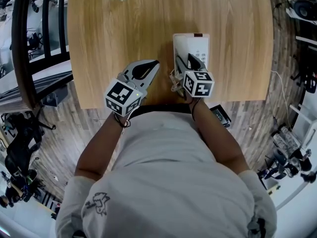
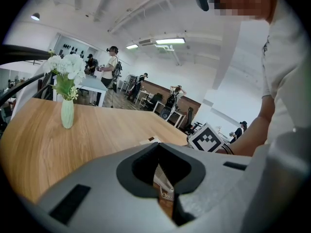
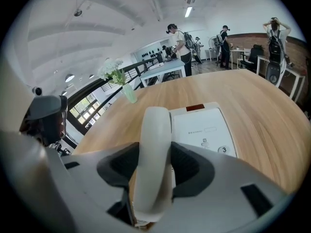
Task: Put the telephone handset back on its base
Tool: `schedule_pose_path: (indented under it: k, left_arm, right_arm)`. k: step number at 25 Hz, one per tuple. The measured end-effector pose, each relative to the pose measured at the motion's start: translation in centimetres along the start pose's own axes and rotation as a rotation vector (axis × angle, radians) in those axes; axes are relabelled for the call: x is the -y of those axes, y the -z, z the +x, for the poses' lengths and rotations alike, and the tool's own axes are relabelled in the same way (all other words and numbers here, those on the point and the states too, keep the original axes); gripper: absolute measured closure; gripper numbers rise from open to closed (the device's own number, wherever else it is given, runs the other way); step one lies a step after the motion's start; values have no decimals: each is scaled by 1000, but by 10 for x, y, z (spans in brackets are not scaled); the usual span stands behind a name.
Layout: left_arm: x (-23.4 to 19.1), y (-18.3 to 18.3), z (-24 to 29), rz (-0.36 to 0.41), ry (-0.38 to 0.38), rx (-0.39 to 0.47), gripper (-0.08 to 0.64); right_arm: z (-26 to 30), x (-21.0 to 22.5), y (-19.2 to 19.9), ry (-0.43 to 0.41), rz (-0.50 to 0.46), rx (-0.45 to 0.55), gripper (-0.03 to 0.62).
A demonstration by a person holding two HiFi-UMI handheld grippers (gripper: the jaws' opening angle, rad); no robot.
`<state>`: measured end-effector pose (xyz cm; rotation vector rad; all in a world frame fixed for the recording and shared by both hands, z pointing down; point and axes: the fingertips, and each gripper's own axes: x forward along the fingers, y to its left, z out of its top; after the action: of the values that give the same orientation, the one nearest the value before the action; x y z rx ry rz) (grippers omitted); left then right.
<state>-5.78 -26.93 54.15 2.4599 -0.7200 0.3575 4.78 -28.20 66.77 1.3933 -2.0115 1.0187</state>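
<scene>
The white telephone base [image 1: 194, 44] lies on the wooden table [image 1: 124, 29] near its front edge. My right gripper [image 1: 190, 63] is over the base's near end, shut on the white handset [image 3: 154, 154], which stands up lengthwise between the jaws. In the right gripper view the base [image 3: 206, 125] and its keypad lie just beyond and to the right of the handset. The coiled cord [image 1: 174, 79] hangs at the base's near left corner. My left gripper [image 1: 148, 69] is beside it on the left, jaws together and holding nothing. The cord [image 2: 164, 184] shows past its closed pads.
A vase of white flowers [image 2: 67, 106] stands at the table's far edge, at the left. A dark railing [image 1: 29, 43] runs left of the table. People, desks and equipment fill the room beyond.
</scene>
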Motion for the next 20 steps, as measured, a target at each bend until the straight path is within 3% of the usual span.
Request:
schedule_pose_path:
  k: [20]
  left_arm:
    - [-7, 4, -19, -9, -30, 17, 554]
  right_arm:
    - [7, 0, 4, 38, -50, -12, 348]
